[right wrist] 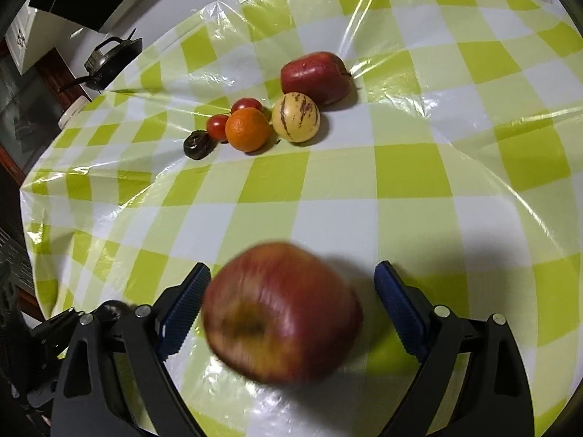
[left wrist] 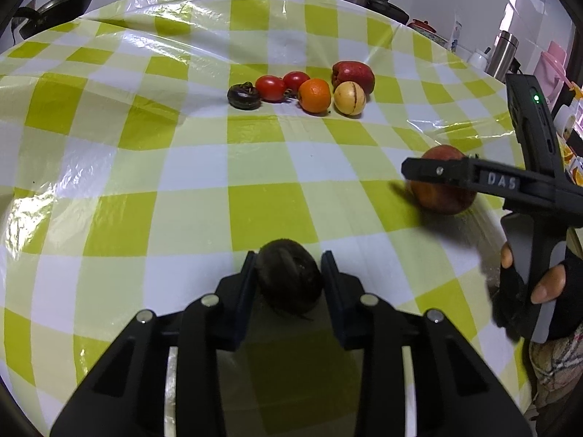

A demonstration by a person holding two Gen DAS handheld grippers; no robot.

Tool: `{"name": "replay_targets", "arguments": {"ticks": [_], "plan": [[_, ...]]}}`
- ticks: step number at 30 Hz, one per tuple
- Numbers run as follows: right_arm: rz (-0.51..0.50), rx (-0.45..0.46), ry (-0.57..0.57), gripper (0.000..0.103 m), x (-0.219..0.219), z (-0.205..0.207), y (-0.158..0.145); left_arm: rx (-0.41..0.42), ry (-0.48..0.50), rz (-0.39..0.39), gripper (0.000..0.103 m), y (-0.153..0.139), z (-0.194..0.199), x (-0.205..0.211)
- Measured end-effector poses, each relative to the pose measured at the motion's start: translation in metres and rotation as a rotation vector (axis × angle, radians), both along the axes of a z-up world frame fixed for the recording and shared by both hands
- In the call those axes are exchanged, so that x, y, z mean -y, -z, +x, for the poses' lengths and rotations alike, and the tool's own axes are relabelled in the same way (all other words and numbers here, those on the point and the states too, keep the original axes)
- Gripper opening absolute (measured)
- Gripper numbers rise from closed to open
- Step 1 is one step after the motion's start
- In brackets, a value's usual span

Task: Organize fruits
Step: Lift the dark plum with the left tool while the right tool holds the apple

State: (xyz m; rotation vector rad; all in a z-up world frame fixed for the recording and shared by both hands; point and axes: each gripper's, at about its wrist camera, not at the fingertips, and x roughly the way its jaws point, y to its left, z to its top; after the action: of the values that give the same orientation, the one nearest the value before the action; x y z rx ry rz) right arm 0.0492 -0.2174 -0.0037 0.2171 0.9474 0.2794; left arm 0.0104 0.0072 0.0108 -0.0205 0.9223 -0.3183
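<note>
My left gripper (left wrist: 288, 273) is nearest to me, its two black fingers clamped on a dark, fuzzy, rounded fruit (left wrist: 288, 280), one finger pressed to each side. It sits low over the green-and-white checked tablecloth (left wrist: 182, 167).

My right gripper (right wrist: 291, 291) has its blue-padded fingers (right wrist: 186, 306) spread wide apart around a red apple (right wrist: 280, 313). The apple lies between them, blurred, close to the left pad and clear of the right one. I cannot tell whether it touches the cloth. From the left wrist camera, this apple (left wrist: 442, 185) shows partly behind the right gripper's black finger, and a gloved hand (left wrist: 539, 287) holds the handle.

Farther from the apple, towards the far side of the table, a cluster of fruit lies on the cloth. Closest to the apple in that cluster are an orange (right wrist: 247, 129) and a pale yellow fruit with purple streaks (right wrist: 296, 117), side by side and touching or nearly so. Just behind the orange are two red tomatoes (right wrist: 218, 126), and beside them a small dark wrinkled fruit (right wrist: 198, 144). Farthest from the apple is a dark red fruit (right wrist: 315, 77), just behind the streaked one.

Beyond the table edge, pots and a steel flask (left wrist: 504, 54) stand.
</note>
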Motion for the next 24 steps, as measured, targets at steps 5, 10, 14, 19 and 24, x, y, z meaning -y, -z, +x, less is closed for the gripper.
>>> {"name": "replay_targets", "arguments": {"ticks": [5, 10, 14, 19, 24], "plan": [[-0.093, 0.022, -0.037, 0.089, -0.015, -0.01, -0.001, -0.003, -0.002, -0.014, 0.036, 0.0, 0.0, -0.002], [-0.093, 0.014, -0.033, 0.088, -0.014, -0.005, 0.002, 0.0, -0.001, -0.002, 0.036, 0.0, 0.0, -0.001], [-0.119, 0.027, -0.021, 0.068, -0.015, -0.009, 0.001, 0.003, 0.001, 0.017, 0.036, 0.0, -0.001, 0.002], [-0.108, 0.052, -0.03, 0.067, -0.014, -0.016, -0.002, 0.003, -0.001, 0.011, 0.035, 0.0, -0.001, 0.0], [-0.024, 0.079, -0.021, 0.067, -0.002, -0.025, -0.009, -0.014, -0.042, -0.081, 0.035, -0.001, -0.007, -0.018]]}}
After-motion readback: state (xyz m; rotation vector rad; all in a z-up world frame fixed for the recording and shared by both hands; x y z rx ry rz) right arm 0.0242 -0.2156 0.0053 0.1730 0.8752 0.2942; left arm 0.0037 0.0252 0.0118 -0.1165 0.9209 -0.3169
